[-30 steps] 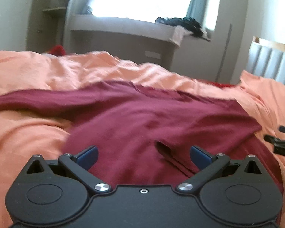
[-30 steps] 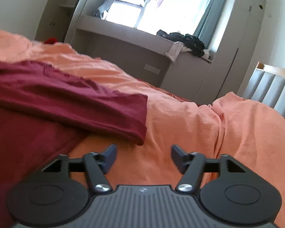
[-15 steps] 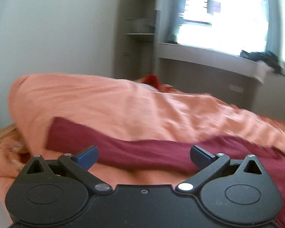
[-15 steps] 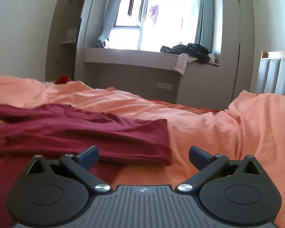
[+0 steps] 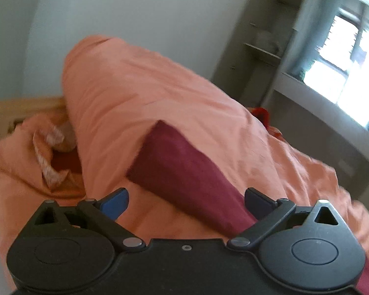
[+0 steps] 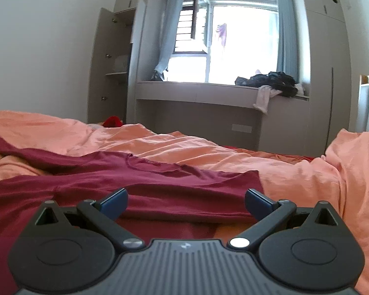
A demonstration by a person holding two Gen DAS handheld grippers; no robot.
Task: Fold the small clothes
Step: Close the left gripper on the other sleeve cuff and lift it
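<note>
Sleeve (image 5: 184, 169) end now before left hand-held gripper (image 5: 185, 200).

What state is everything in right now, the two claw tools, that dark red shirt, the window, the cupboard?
Left gripper: open, empty.
Right gripper: open, empty.
Maroon shirt: lying on the bed, one sleeve folded across.
Orange duvet: rumpled.
Window: one pane open.
Cupboard door: open.

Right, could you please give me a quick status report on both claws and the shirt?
Left claw open, empty, facing the outstretched sleeve. Right claw open, empty, over the maroon shirt lying flat on the orange duvet. Nothing in the way.
</note>
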